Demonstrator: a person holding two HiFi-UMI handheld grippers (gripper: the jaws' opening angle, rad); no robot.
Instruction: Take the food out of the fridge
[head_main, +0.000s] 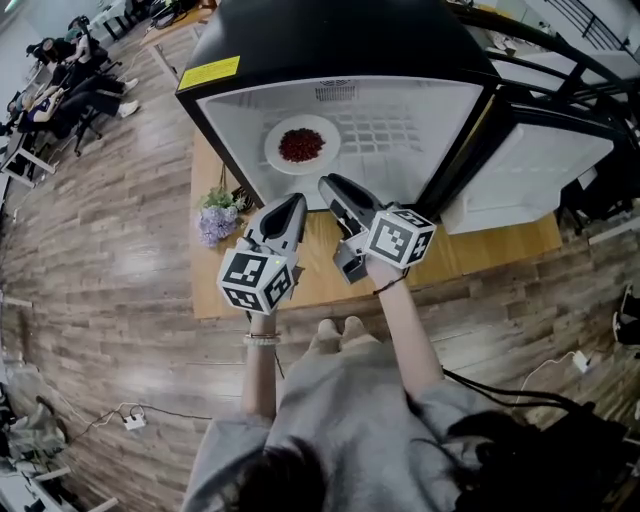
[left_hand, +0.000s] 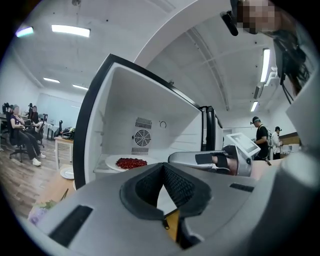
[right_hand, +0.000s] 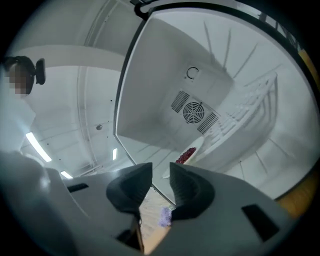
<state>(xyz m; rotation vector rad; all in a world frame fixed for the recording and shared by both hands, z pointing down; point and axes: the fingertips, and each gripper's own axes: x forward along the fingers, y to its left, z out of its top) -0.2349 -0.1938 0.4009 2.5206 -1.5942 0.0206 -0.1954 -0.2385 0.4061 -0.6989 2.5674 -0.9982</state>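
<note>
A white plate of red food (head_main: 300, 145) lies on the floor of the open fridge (head_main: 420, 110), toward its left side. Both grippers hover just outside the fridge's front edge, pointing in. My left gripper (head_main: 293, 204) is shut with nothing in it; its tips meet in the left gripper view (left_hand: 162, 166), with the plate (left_hand: 131, 163) ahead and to the left. My right gripper (head_main: 327, 185) stands open by a narrow gap, empty (right_hand: 161, 171). In the right gripper view the plate (right_hand: 187, 155) appears tilted and beyond the jaws.
The fridge door (head_main: 530, 165) stands open at the right. The fridge sits on a wooden table (head_main: 470, 250), with a small bunch of purple flowers (head_main: 217, 215) at its left. People sit at desks far left (head_main: 60, 70). Cables lie on the floor (head_main: 130, 418).
</note>
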